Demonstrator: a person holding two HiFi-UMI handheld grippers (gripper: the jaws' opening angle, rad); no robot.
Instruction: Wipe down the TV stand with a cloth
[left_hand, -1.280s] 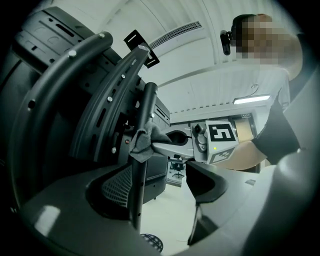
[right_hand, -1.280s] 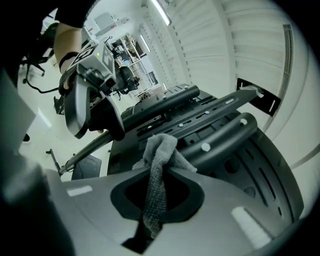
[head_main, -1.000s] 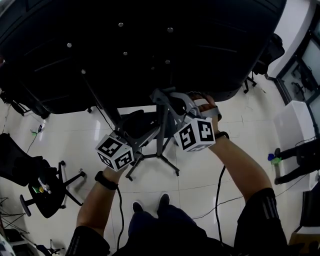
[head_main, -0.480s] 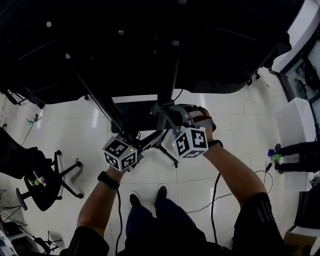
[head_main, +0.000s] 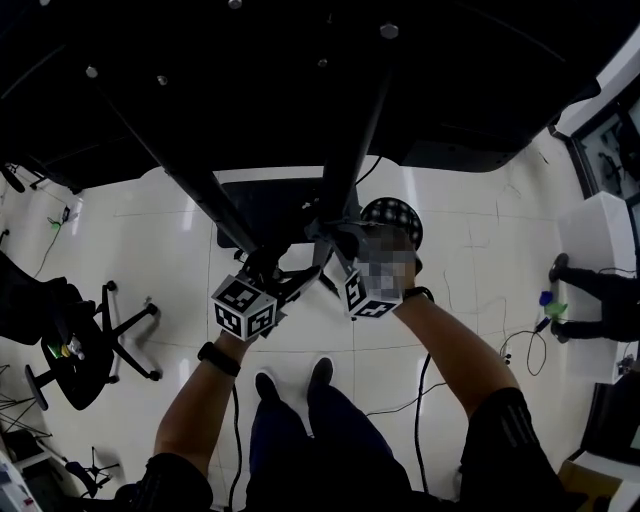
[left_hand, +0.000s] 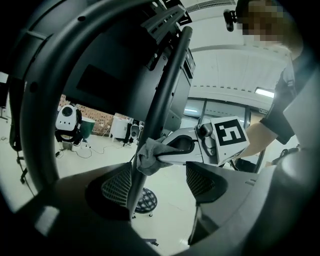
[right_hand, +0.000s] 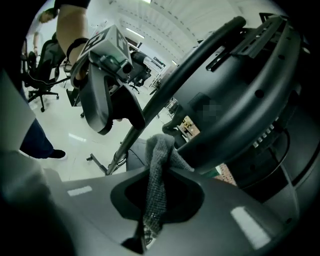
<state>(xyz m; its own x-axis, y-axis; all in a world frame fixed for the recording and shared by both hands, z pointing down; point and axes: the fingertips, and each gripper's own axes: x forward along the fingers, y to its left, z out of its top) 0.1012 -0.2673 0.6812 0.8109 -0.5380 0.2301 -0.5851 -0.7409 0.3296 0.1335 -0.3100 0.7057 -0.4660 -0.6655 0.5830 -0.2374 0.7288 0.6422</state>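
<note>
Both grippers up at the black pole of the TV stand (head_main: 351, 160), under the dark back of the TV (head_main: 250, 80). Right gripper (right_hand: 157, 200): jaws pressed together, pinching a grey cloth (right_hand: 159, 170), with the cloth touching the pole just beyond the jaws. Left gripper (left_hand: 159, 182): jaws spread, with the pole between them and nearer to its left jaw. Below, a white tiled floor (head_main: 150, 225); at the left, an office chair (head_main: 85, 340).

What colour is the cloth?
Grey, with a knitted texture. The cloth shows best in the right gripper view.
</note>
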